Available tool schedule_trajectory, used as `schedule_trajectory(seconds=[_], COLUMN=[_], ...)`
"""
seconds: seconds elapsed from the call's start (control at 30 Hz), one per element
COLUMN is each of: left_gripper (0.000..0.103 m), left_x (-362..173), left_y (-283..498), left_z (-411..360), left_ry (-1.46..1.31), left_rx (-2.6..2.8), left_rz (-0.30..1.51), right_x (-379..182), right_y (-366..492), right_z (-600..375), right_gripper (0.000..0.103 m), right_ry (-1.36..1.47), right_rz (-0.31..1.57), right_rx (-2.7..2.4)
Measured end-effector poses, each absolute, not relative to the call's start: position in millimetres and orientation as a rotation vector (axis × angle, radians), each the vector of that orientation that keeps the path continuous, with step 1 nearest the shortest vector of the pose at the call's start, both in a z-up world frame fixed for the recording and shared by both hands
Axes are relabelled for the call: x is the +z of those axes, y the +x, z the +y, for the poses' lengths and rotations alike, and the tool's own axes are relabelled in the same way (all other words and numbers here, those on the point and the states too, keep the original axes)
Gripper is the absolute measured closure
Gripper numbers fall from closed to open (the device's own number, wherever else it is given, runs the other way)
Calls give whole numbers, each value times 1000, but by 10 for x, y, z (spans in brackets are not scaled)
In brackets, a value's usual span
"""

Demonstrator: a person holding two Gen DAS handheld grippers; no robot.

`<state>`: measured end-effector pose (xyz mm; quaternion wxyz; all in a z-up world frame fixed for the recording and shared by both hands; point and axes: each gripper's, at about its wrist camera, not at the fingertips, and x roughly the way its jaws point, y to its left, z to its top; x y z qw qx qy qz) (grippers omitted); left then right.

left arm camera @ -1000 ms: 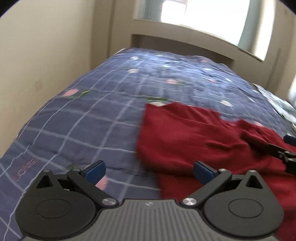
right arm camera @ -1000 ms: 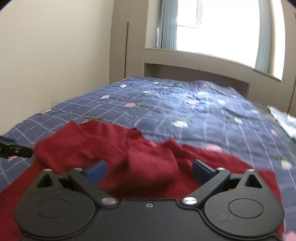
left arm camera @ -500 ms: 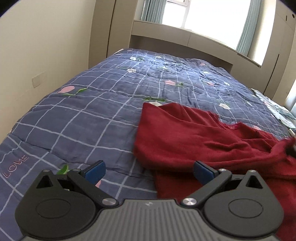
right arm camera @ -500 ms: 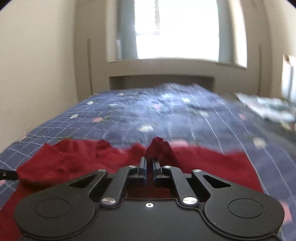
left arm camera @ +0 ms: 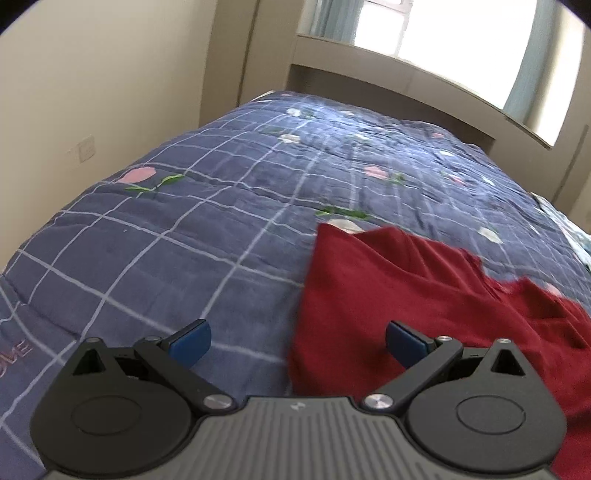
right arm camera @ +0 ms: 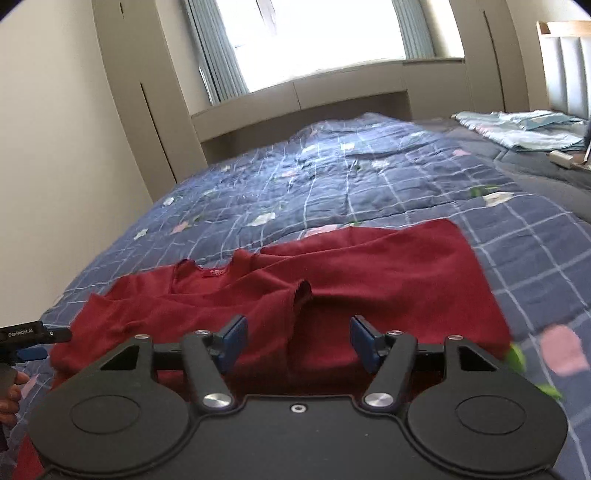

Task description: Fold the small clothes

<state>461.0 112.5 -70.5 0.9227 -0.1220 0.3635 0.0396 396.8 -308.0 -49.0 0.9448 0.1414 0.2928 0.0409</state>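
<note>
Both grippers are black linkage frames with round hubs, silver pivot screws and blue pads point(left arm camera: 190, 338). The left gripper point(left arm camera: 297, 339) has a ribbed grey housing; the right gripper point(right arm camera: 297, 341), a plain black one.

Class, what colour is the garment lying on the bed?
Dark red garment, clearest in the right wrist view.

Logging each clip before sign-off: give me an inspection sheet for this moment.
Surface: bed under a blue checked quilt with flower prints.
Job's things: red top lying partly flat on the quilt, one sleeve cuff folded in over the body.
Clutter: light blue cloth at the far right of the bed.
Grippers: left gripper open, nothing between its jaws; right gripper jaws opening, gripping nothing.
Cables: nothing seen.
Surroundings: window, beige walls.
</note>
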Motion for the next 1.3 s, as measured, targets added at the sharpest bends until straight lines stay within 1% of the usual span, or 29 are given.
schedule_trajectory(seconds=[0.03,0.07,0.1,0.13,0.2,0.3,0.37,0.47,0.6,0.7,0.83,0.87,0.9,0.93,0.97,1.0,1.03,1.1,1.17,1.2,1.3], left_gripper=[0,0,0,0,0,0,0,0,0,0,0,3,11,14,21,32,37,60,72,81,92], left_x=[-723,-734,-741,-739,-727,-699,-684,-681,-678,-678,-749,-776,-798,-812,-809,-797,-781,-760,-741,-724,-670], left_y=[4652,4672,4677,4672,4639,4561,4504,4429,4272,4156,4100,4117,4139,4165,4193,4209,4234,4272,4282,4278,4236], left_z=[1133,1141,1150,1155,1161,1176,1195,1226,1256,1148,822,711,611,535,473,441,420,398,366,360,375], left_ry=[-262,-271,-279,-282,-282,-279,-282,-290,-254,-117,115,177,226,258,272,271,265,263,290,297,314], left_rx=[93,100,104,105,100,97,92,81,2,-68,-96,-87,-80,-74,-68,-68,-70,-76,-52,-47,-22], left_rz=[754,759,758,756,746,722,708,703,687,685,665,658,654,649,636,627,623,621,611,601,580], right_x=[-508,-534,-542,-544,-494,-250,-136,-158,-492,-642,-622,-597,-563,-529,-492,-450,-421,-365,-333,-321,-306], right_y=[4057,4135,4185,4221,4228,4157,4155,4230,4308,4265,4249,4234,4239,4233,4224,4259,4255,4269,4261,4252,4222], right_z=[-3068,-3044,-3014,-2979,-2915,-2880,-2917,-3031,-3136,-3196,-3236,-3228,-3228,-3223,-3218,-3214,-3214,-3220,-3223,-3223,-3200], right_gripper=[44,60,88,99,100,100,100,100,98,97,99,99,99,99,99,99,99,99,99,99,99], right_ry=[290,291,285,271,214,104,80,107,170,209,247,249,246,243,235,229,223,218,218,219,211], right_rz=[618,637,648,652,610,457,410,446,570,576,544,532,523,515,506,502,497,491,486,483,480], right_rx=[86,97,113,127,136,131,107,83,58,40,39,42,44,48,54,57,62,70,79,82,85])
